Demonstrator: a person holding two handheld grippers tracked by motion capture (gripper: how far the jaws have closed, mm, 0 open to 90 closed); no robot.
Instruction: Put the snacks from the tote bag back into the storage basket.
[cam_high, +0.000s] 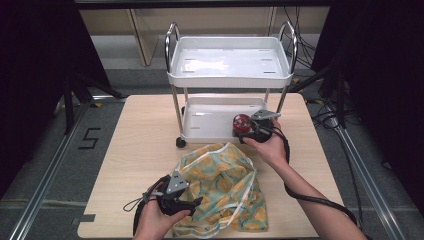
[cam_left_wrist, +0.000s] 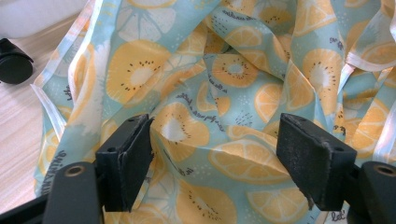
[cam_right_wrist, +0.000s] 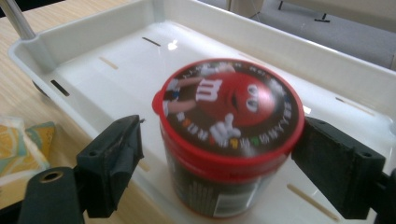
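On the far half of the table (cam_high: 145, 130), the high view showed the right tongs (cam_high: 248, 128) at a red-lidded candy tub (cam_high: 241, 122) on the white cart's lower tray (cam_high: 210, 117), near its right front corner; the left tongs (cam_high: 192, 204) met the citrus-print cloth bag (cam_high: 225, 185) by the near edge. From the left gripper view, those jaws stood wide over the fabric. From the right gripper view, wide jaws flanked the tub (cam_right_wrist: 229, 135), one pad touching; a careless withdrawal could tip it.

- Candy tub (cam_right_wrist: 229, 140): glossy plastic, smooth red lid.
- Bag (cam_high: 227, 192): thin printed cloth, creased, matt.
- Cart trays (cam_high: 200, 131): glossy white plastic; posts shiny metal.
- Worktop (cam_high: 145, 145): pale wood, matt.
- Fingers (cam_left_wrist: 308, 156): matt black, rough pads.
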